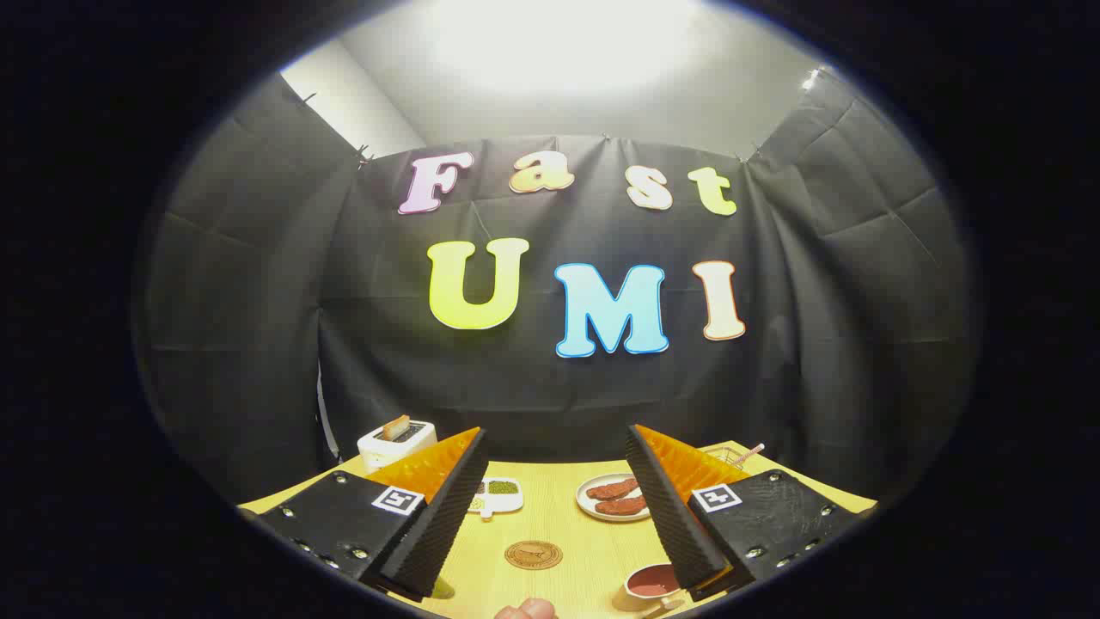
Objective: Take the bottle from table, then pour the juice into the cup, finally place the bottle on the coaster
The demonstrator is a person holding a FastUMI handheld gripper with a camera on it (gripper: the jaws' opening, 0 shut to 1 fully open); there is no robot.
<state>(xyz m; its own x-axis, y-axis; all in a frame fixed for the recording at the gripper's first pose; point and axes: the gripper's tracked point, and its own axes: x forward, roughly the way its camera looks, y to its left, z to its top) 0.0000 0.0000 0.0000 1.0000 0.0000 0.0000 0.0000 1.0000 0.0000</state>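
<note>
Black cloth booth, wooden bench (550,516) in lower frame. Hand-held gripper (557,503) spread wide, pinching nothing. Coaster (534,554) lower centre between fingers, bare. Cup (649,585) lower right beside right finger, red inside, likely juice. Green sliver (443,590) under left finger, possibly bottle; axis and heading not readable. Judged: grasp, pour and placement apparently all left.

My hand-held gripper (557,507) sits low in the frame, raised and looking level across the worktop (550,524). Its two fingers (434,516) stand wide apart, one lower left and one lower right, holding nothing. A fingertip of my other hand (526,609) peeks in at bottom centre.
</note>
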